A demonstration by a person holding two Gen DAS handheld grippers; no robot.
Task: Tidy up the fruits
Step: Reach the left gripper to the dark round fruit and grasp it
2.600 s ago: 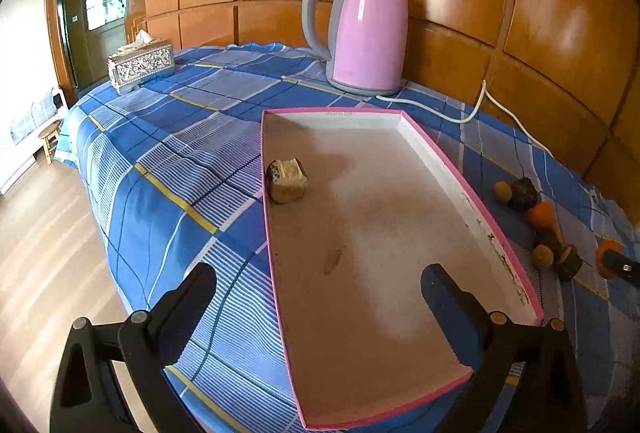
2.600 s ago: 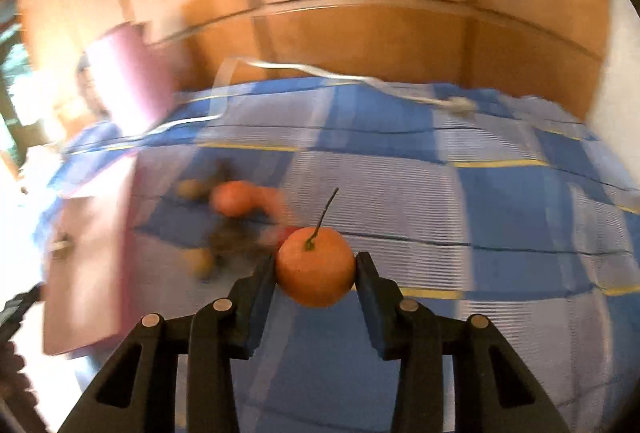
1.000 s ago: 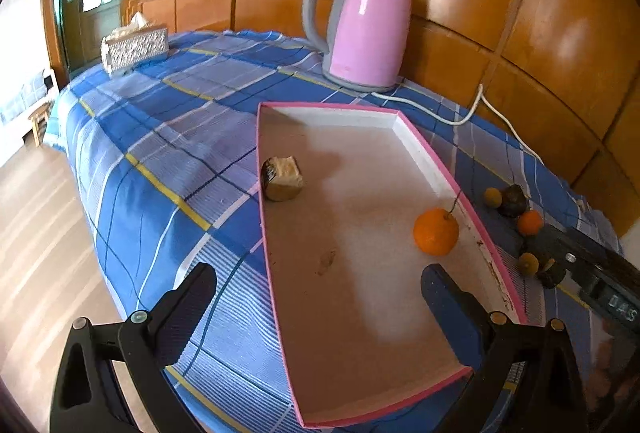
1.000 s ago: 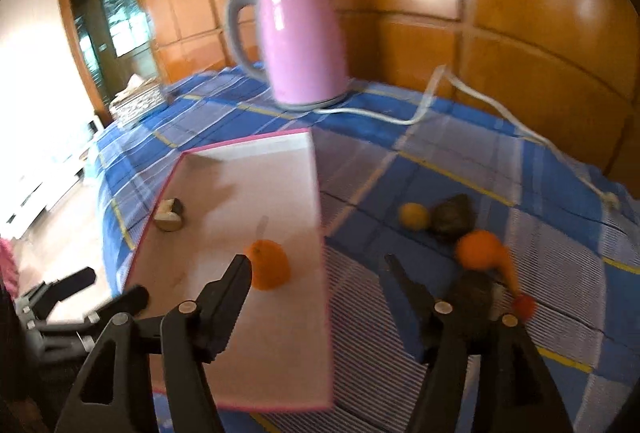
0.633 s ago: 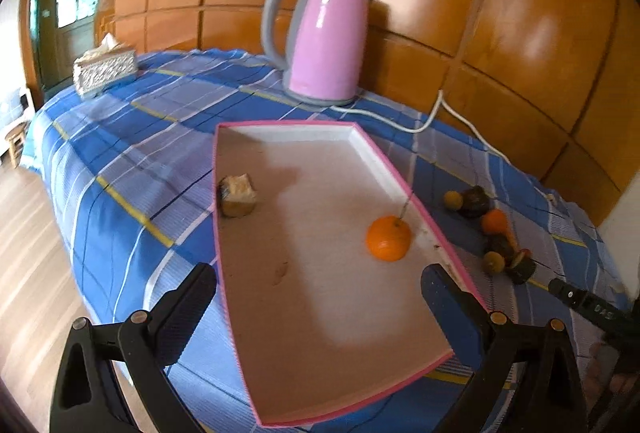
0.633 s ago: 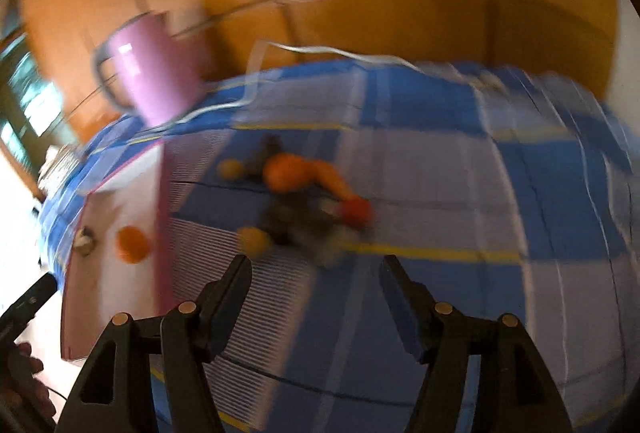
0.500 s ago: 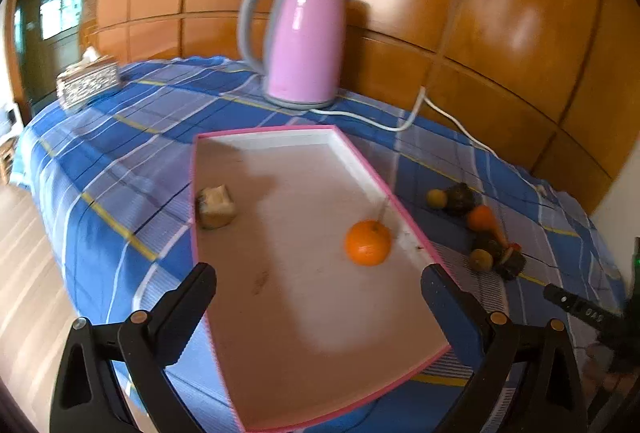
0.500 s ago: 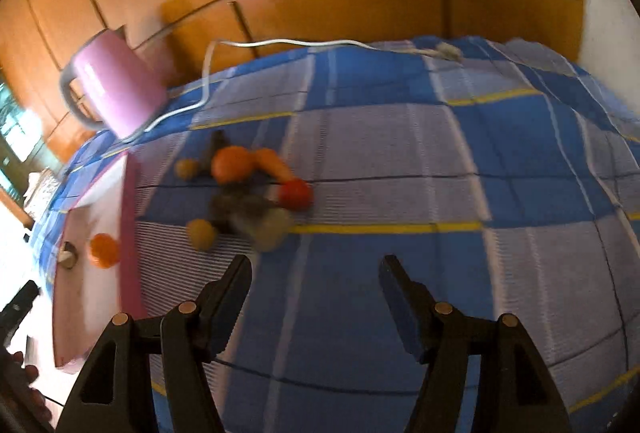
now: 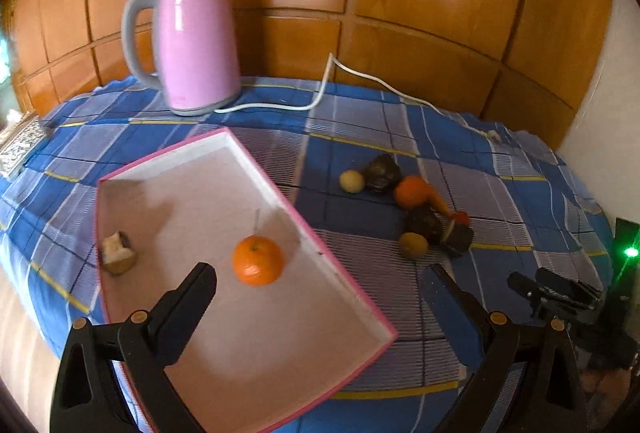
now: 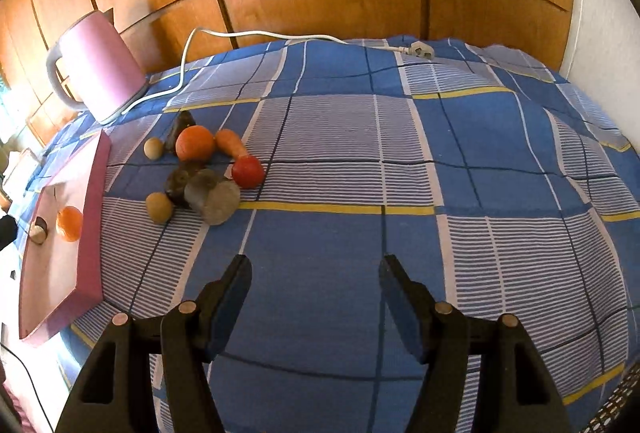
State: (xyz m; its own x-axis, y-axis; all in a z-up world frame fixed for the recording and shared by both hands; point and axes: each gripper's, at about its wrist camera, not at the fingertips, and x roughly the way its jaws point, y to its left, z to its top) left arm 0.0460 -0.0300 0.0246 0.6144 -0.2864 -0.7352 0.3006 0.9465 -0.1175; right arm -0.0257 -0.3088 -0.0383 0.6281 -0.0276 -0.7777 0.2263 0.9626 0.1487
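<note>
The counter (image 10: 500,137), under a blue plaid cloth, carries a pink-rimmed tray (image 9: 336,273) on its left side. One orange (image 9: 258,260) already lies in the tray beside a small brownish piece (image 9: 117,253). The remaining fruit pile (image 10: 200,169) sits on the cloth just right of the tray, ahead and to the left of the right claw (image 10: 315,283), which is wide open and empty. The left claw (image 9: 320,297), equally spread and empty, hangs over the tray's near end. Judging by position, the right one seems better placed to reach the pile.

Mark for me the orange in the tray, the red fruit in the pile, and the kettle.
orange in the tray (image 9: 258,260), left wrist view, middle of its skin.
red fruit (image 10: 248,172), right wrist view, centre of its top.
kettle (image 9: 196,45), left wrist view, pink body.
</note>
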